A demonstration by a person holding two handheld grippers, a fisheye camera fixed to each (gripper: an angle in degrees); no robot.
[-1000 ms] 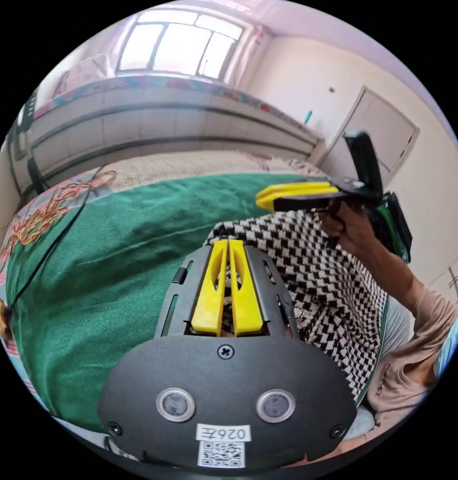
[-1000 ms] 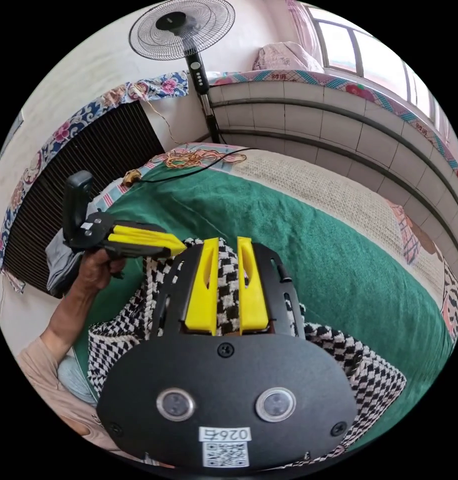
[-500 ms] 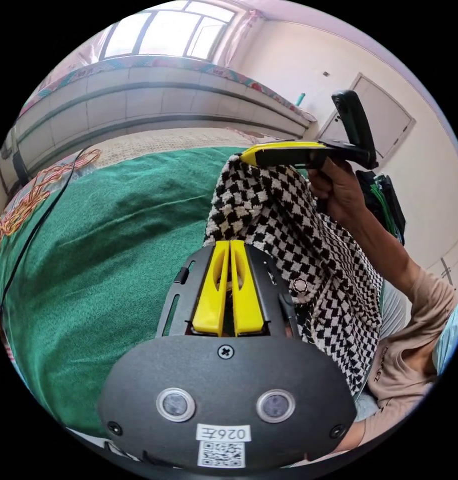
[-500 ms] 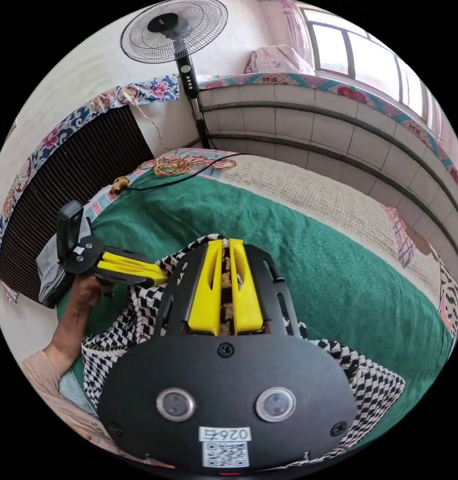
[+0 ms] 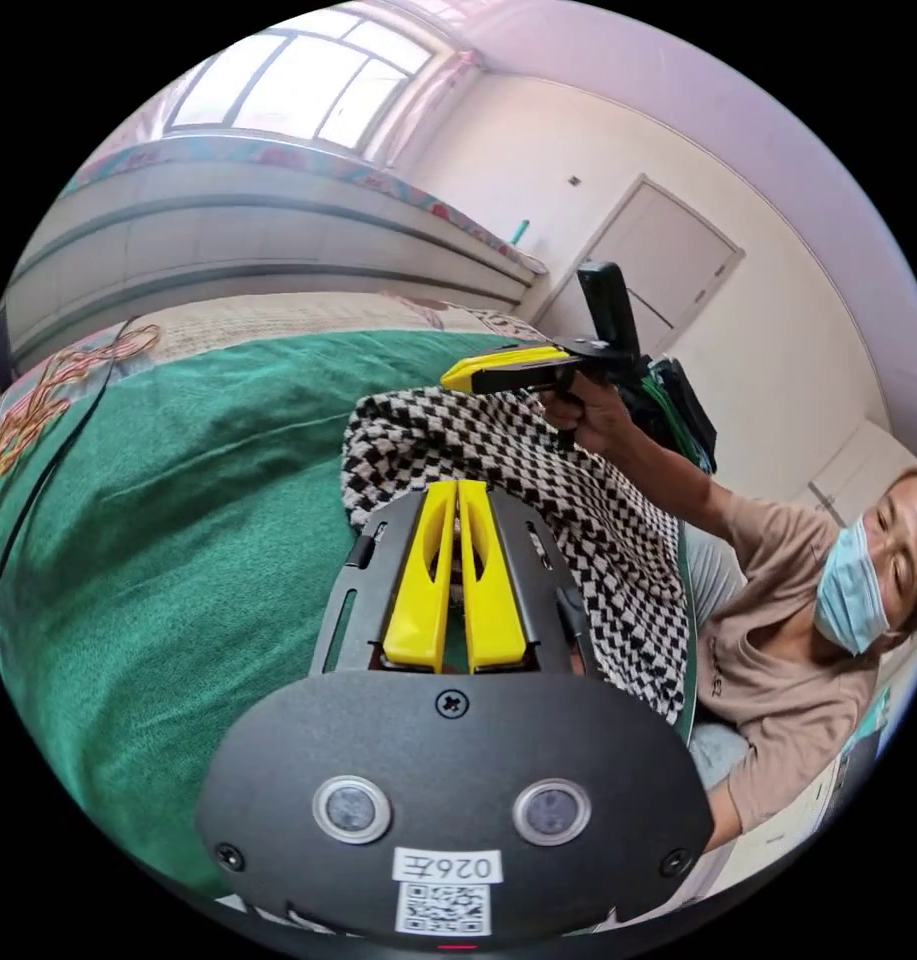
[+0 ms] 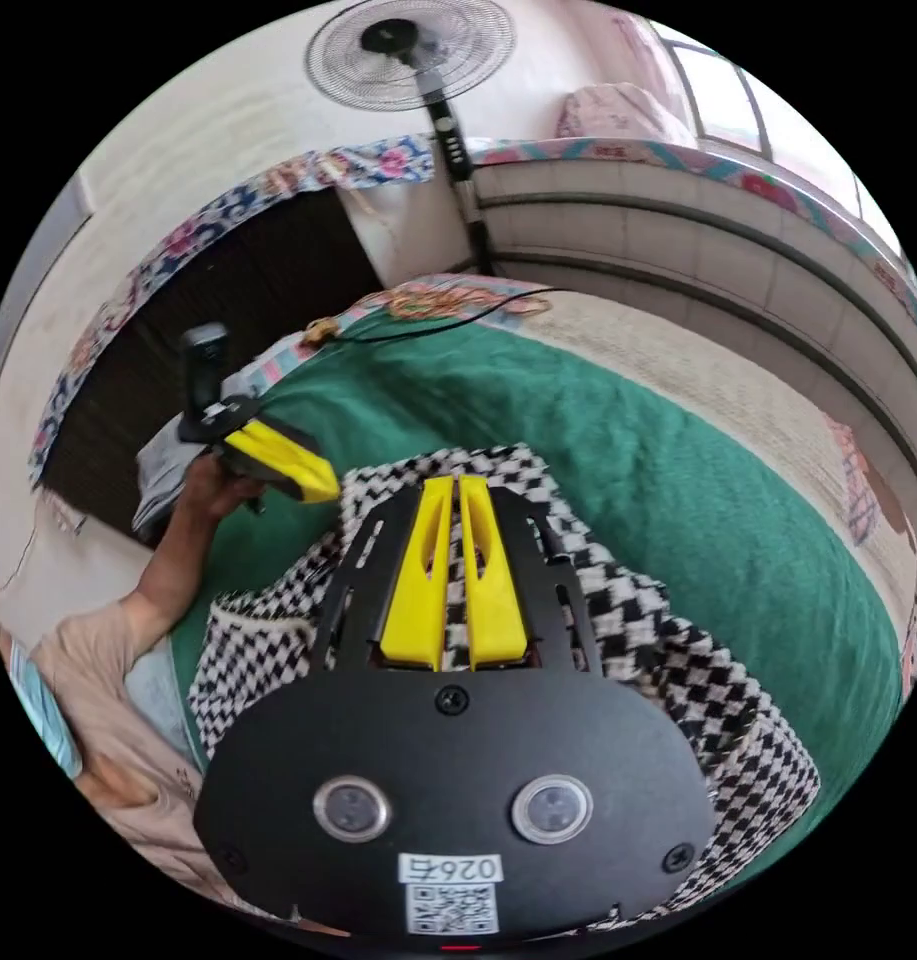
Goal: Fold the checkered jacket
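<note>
Since half a second earlier, the checkered jacket (image 5: 538, 500) had come down from its raised position and lay folded over on the green bedcover (image 5: 178, 520), near the edge closest to the person (image 5: 778, 640). In the left gripper view, the left gripper (image 5: 458, 495) had its yellow jaws pressed together at the jacket's edge; whether cloth was caught between them could not be determined. The right gripper (image 5: 456, 378) hovered just above the jacket, jaws closed. In the right gripper view, the right gripper (image 6: 453, 490) showed jaws nearly together over the checkered fabric (image 6: 628, 620), grasp unconfirmed. A standing fan (image 6: 413, 50) stood by the wall.
</note>
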